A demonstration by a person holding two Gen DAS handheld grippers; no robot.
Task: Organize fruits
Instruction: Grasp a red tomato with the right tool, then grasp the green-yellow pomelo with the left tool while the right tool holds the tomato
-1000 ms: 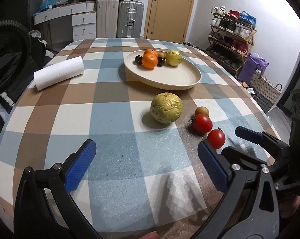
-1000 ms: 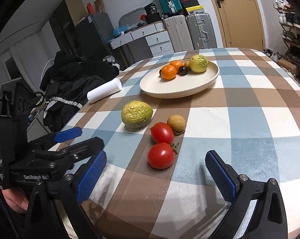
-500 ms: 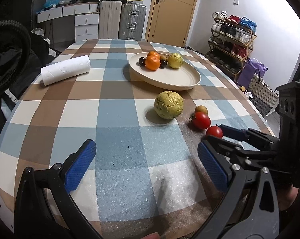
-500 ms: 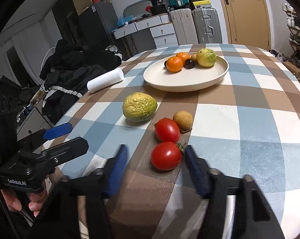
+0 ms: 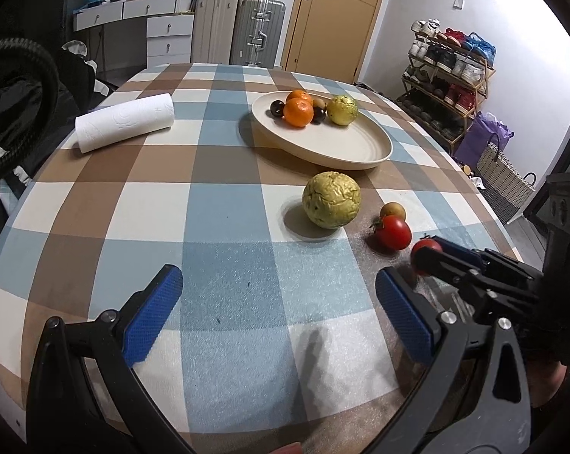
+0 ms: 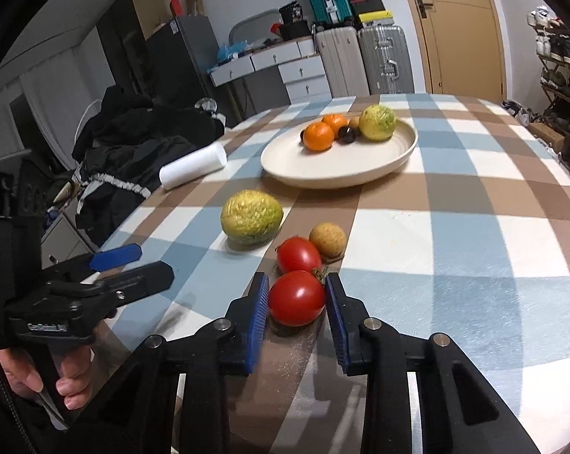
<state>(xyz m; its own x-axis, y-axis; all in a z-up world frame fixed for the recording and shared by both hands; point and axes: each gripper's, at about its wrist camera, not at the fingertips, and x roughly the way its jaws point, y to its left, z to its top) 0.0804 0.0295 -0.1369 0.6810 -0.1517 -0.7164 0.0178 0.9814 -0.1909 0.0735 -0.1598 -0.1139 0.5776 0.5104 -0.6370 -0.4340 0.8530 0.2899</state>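
Right tool (image 6: pixel 296 299): blue pads drawn in on either side of the near tomato (image 6: pixel 297 297), both seemingly touching its skin, though firm contact hard to confirm; tomato low over or on the checked surface (image 6: pixel 455 234). Just beyond it, a second tomato (image 6: pixel 298 254), and touching that, a small brown round fruit (image 6: pixel 327 240). Left of these, a large wrinkled yellow-green fruit (image 6: pixel 251 216), apart from the tomatoes. Farther back, a cream plate (image 6: pixel 337 168) carrying two oranges, two dark fruits, a small brown fruit and a smaller yellow-green fruit (image 6: pixel 377 122), all bunched at its far side. A white paper roll (image 6: pixel 193 165) lying on its side near the surface's left edge.

Left tool (image 5: pixel 277 310): spread wide, pads well apart, gripping nothing, hovering over bare blue and white checks short of the wrinkled fruit.
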